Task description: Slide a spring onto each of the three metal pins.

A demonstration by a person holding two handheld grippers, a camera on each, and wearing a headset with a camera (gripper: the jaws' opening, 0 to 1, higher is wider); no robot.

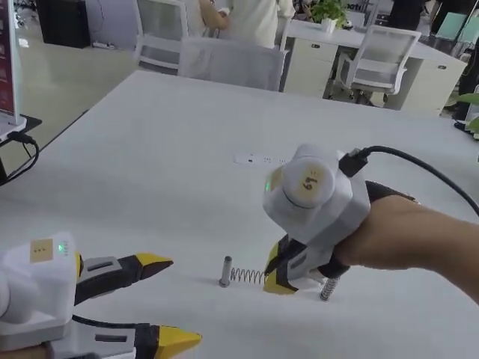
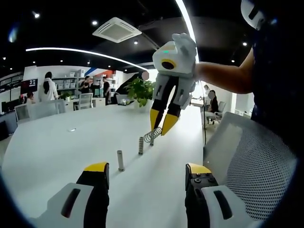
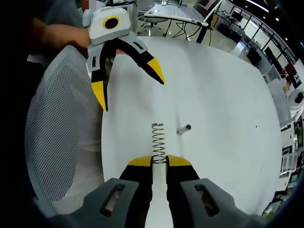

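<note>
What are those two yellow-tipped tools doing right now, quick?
Left tool: open, holding nothing.
Right tool: closed on a spring.

Shows white housings on left gripper (image 1: 182,301) and right gripper (image 1: 274,283), black jaws tipped yellow, 2 green lights (image 1: 61,247), 1 black cable (image 1: 419,161) plugged into the right housing.

A white table (image 1: 150,149); at its middle a hand (image 1: 408,239) holds the right gripper (image 1: 274,278), yellow tips pinched on one end of a spring (image 1: 245,275) that lies sideways, its free end just beside an upright bare pin (image 1: 225,271); right of the gripper, a second pin (image 1: 327,289) stands wrapped in coils; bottom left, the left gripper (image 1: 171,301) gapes; office chairs (image 1: 232,63) behind.
</note>
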